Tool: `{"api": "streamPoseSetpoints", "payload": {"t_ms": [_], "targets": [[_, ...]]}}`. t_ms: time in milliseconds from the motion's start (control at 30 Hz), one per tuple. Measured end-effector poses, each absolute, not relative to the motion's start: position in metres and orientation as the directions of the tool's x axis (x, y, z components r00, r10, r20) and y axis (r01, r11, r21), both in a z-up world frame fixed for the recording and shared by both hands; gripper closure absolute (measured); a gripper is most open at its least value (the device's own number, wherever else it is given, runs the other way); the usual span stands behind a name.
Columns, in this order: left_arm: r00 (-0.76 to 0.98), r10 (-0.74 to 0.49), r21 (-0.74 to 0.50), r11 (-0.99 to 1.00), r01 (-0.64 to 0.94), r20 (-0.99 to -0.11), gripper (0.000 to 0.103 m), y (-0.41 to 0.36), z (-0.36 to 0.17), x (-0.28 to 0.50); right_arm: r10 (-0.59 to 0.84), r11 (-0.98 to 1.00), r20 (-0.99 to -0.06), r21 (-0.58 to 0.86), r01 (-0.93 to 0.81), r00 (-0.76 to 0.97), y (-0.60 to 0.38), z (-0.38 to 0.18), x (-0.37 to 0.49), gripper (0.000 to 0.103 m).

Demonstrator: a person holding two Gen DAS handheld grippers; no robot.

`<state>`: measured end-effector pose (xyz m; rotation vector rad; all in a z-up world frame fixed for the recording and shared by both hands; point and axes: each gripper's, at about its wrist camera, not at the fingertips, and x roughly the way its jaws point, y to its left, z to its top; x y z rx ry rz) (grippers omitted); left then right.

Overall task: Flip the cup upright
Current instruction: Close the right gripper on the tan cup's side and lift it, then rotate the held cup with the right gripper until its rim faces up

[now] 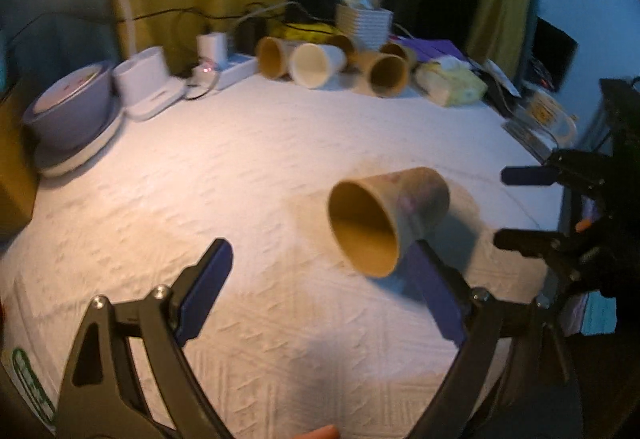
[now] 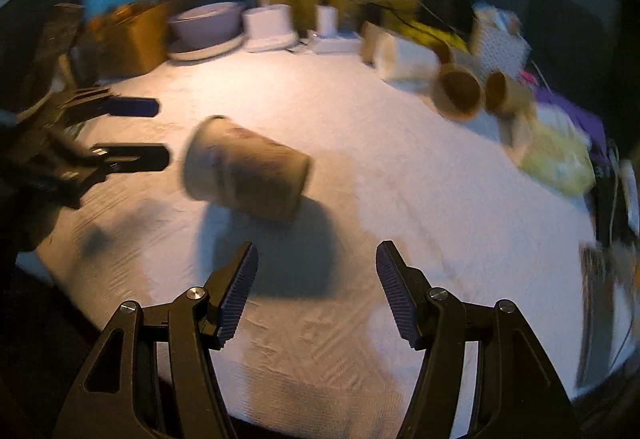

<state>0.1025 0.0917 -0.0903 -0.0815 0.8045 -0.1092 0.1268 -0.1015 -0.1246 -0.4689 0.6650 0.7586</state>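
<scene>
A tan paper cup lies on its side on the white tablecloth, its open mouth facing my left gripper. My left gripper is open and empty; its right finger is right beside the cup's rim, contact unclear. In the right wrist view the cup lies ahead, blurred, its mouth toward the left gripper at the left. My right gripper is open and empty, a little short of the cup. It also shows at the right of the left wrist view.
Several more cups lie on their sides at the table's far edge, with a tissue pack, a stack of white dishes, a grey bowl, a white lamp base and cables. A cardboard box stands far left.
</scene>
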Motion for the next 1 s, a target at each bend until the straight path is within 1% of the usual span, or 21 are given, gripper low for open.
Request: {"api": "streamPoseSetpoints", "payload": {"t_ms": [100, 200, 333, 433, 600, 667, 900, 1000], "targets": [[0.695, -0.094, -0.141, 0.99, -0.01, -0.712, 0.013, 0.107, -0.096, 0.099, 0.467, 0.563, -0.694, -0.246, -0.789, 0.549, -0.077, -0.121, 0.128, 0.03], [0.704, -0.074, -0.178, 0.981, -0.075, -0.707, 0.013, 0.12, -0.099, 0.095, 0.487, 0.483, -0.684, -0.306, -0.82, 0.542, -0.052, -0.117, 0.133, 0.03], [0.715, -0.027, -0.189, 0.971, -0.148, -0.698, 0.013, 0.134, -0.102, 0.09, 0.466, 0.391, -0.701, -0.384, -0.836, 0.54, -0.021, -0.119, 0.143, 0.03], [0.716, -0.005, -0.199, 0.962, -0.187, -0.698, 0.013, 0.145, -0.107, 0.09, 0.45, 0.309, -0.733, -0.407, -0.859, 0.51, -0.001, -0.122, 0.144, 0.03], [0.705, -0.002, -0.219, 0.951, -0.217, -0.709, 0.013, 0.156, -0.118, 0.095, 0.374, 0.191, -0.797, -0.435, -0.88, 0.475, 0.025, -0.137, 0.15, 0.03], [0.703, -0.004, -0.222, 0.95, -0.218, -0.711, 0.013, 0.158, -0.12, 0.097, 0.35, 0.179, -0.8, -0.454, -0.873, 0.488, 0.032, -0.14, 0.153, 0.03], [0.68, -0.014, -0.224, 0.949, -0.222, -0.733, 0.013, 0.158, -0.126, 0.105, 0.293, 0.184, -0.824, -0.449, -0.874, 0.485, 0.047, -0.146, 0.171, 0.03], [0.67, -0.014, -0.223, 0.948, -0.228, -0.742, 0.013, 0.157, -0.128, 0.107, 0.3, 0.202, -0.824, -0.437, -0.876, 0.48, 0.049, -0.146, 0.176, 0.033]]}}
